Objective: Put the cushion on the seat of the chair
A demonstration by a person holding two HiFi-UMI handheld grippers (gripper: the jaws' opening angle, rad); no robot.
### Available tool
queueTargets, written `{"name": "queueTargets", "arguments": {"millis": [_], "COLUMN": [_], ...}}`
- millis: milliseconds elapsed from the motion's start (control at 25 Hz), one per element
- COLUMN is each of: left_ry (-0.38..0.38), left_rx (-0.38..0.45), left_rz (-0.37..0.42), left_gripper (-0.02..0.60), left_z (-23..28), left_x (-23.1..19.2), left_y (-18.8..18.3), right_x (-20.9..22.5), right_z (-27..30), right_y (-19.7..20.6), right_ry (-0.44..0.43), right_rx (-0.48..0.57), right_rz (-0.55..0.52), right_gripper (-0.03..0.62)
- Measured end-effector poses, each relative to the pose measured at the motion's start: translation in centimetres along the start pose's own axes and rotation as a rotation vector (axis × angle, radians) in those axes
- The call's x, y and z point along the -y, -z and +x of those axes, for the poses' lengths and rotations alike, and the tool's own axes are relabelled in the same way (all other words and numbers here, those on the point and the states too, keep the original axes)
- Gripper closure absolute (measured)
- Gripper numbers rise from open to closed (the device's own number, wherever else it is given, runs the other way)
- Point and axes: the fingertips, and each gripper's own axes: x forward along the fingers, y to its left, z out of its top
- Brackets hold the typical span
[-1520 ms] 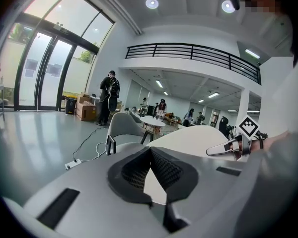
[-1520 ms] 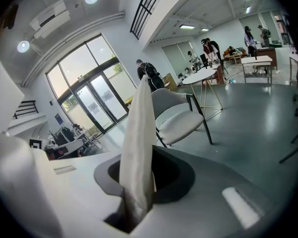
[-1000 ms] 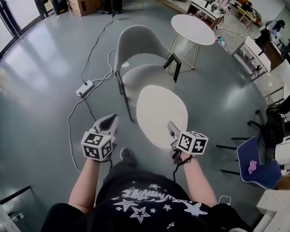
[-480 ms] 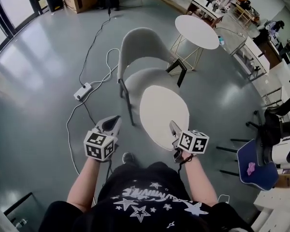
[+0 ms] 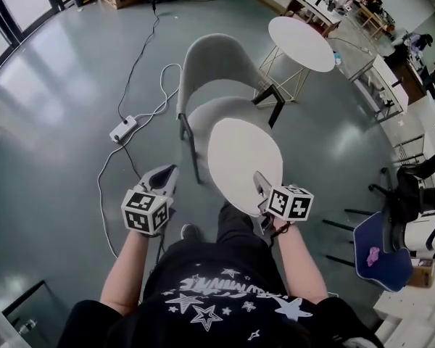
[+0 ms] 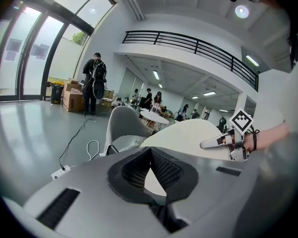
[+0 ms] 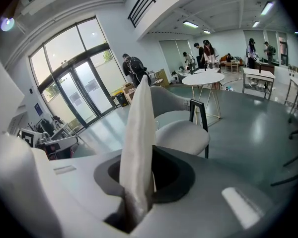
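- Head view: the right gripper (image 5: 259, 188) is clamped on the near rim of the cushion (image 5: 245, 158). The cushion is held clear of the floor and roughly flat, and its far edge appears over the front of the seat (image 5: 206, 114) of the chair (image 5: 214, 60)
- Head view: the left gripper (image 5: 167, 174) hangs left of the cushion and well apart from it. A cable (image 5: 141, 111) lies on the floor left of the chair
- Head view, risk: the cushion is held at one rim only, so its free end may sag and catch the seat's front edge. A foot may also snag the cable while closing in
- Left gripper view: the jaws meet at the tips with nothing between them. The cushion (image 6: 188, 133) shows to the right and the chair (image 6: 121, 125) ahead
- Left gripper view, risk: this gripper gives no support, so a tilt of the cushion would go uncorrected
- Right gripper view: the cushion (image 7: 139, 123) rim stands between the jaws, with the pads pressed on it. The bare seat (image 7: 184, 133) lies beyond, with a table (image 7: 203, 78) behind it
- Right gripper view, risk: the hold covers little of the rim, so a quick swing may pull the cushion out of it. Letting go while most of the cushion overhangs the front would probably let it slide off to the floor
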Motion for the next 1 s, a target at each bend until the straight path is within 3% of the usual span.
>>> {"name": "queueTargets", "arguments": {"millis": [640, 1000], "left_ry": [-0.250, -0.328], "left_rx": [-0.049, -0.105], "left_rz": [-0.112, -0.152], "left_gripper": [0.572, 0.572], "left_z": [7.7, 13.2], "left_x": [-3.7, -4.2], "left_y": [-1.6, -1.7], "right_x": [3.1, 5.9], "right_z": [13.4, 18.5], "right_y": [-8.2, -8.0], "right_ry": [-0.217, -0.353], "right_rx": [-0.205, -0.391], "right_rz": [-0.087, -0.136], "right_gripper": [0.531, 0.530]}}
